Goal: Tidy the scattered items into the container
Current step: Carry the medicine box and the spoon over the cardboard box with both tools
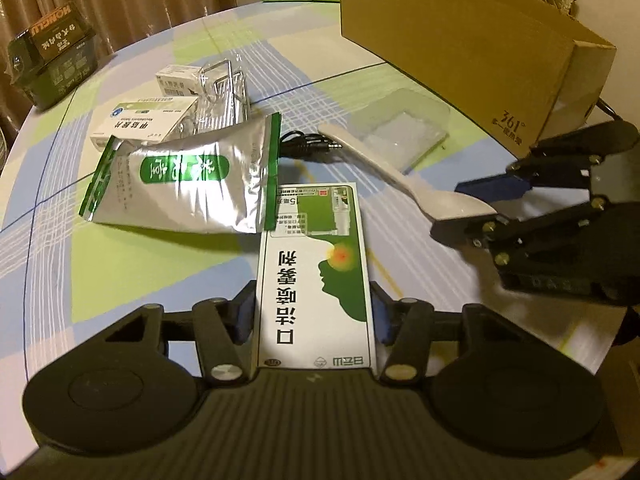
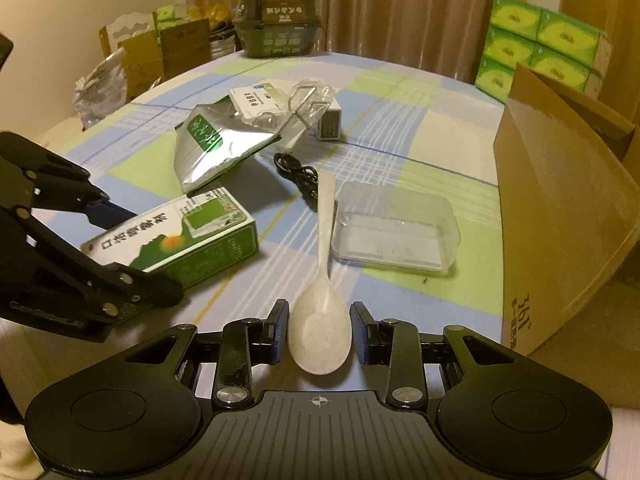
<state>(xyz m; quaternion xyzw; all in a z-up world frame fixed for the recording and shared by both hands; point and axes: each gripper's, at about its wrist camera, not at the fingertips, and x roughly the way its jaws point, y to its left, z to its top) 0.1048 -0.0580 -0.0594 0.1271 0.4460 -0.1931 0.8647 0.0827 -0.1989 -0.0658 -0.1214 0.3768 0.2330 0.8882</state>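
My left gripper (image 1: 314, 312) is shut on a green-and-white spray box (image 1: 316, 276), which also shows in the right wrist view (image 2: 176, 240) resting on the table. My right gripper (image 2: 319, 330) straddles the bowl of a white spoon (image 2: 320, 320), its jaws close beside the bowl with small gaps. The spoon (image 1: 404, 176) lies on the table, handle pointing away. A silver-green foil pouch (image 1: 180, 184), two medicine boxes (image 1: 144, 122), a black cable (image 1: 304, 146) and a clear plastic tray (image 1: 400, 128) lie scattered. The open cardboard box (image 1: 460, 48) stands at the right.
A dark green food container (image 1: 52, 56) stands at the table's far left edge. Green tissue packs (image 2: 540, 52) are stacked behind the cardboard box. Crinkled clear packaging (image 1: 224, 88) lies by the medicine boxes. Cartons and a bag (image 2: 104, 88) stand beyond the table.
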